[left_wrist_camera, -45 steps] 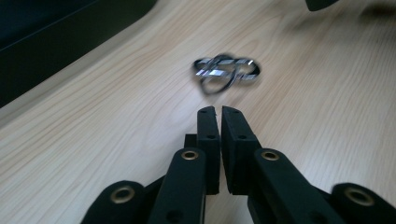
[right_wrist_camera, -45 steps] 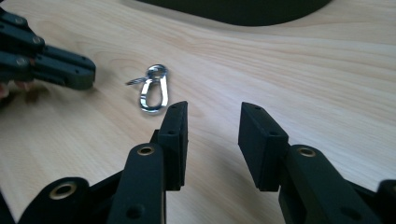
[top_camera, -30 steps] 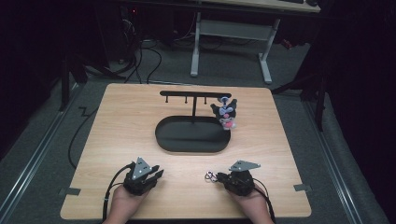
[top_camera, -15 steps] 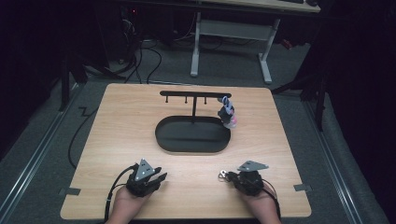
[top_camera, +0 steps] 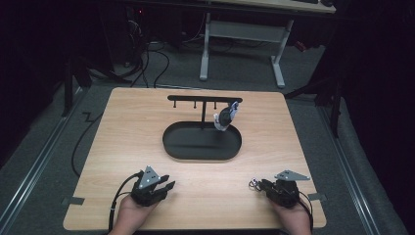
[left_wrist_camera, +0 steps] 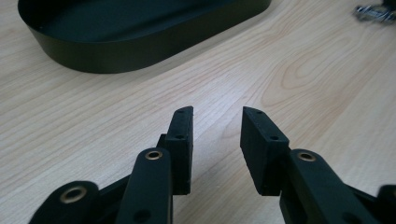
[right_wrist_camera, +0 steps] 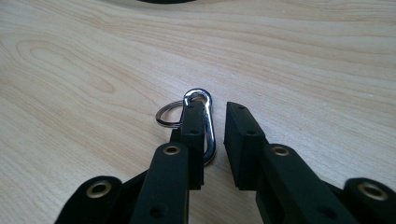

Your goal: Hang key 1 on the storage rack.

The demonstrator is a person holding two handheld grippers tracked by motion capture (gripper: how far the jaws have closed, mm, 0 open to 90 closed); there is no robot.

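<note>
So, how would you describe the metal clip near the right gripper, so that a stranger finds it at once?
Start at the wooden table and go to its near right corner, where the right gripper lies. The clip sits on the wood between its jaws, a shiny silver carabiner with a thin key ring on its far end. It is the one bright metal thing there; the tray and stand are black.

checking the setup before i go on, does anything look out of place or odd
One thing: a metal carabiner clip with a key ring lies loose on the table at the right claw, whose jaws have just been opening, while the keychain hangs from the rack.
</note>
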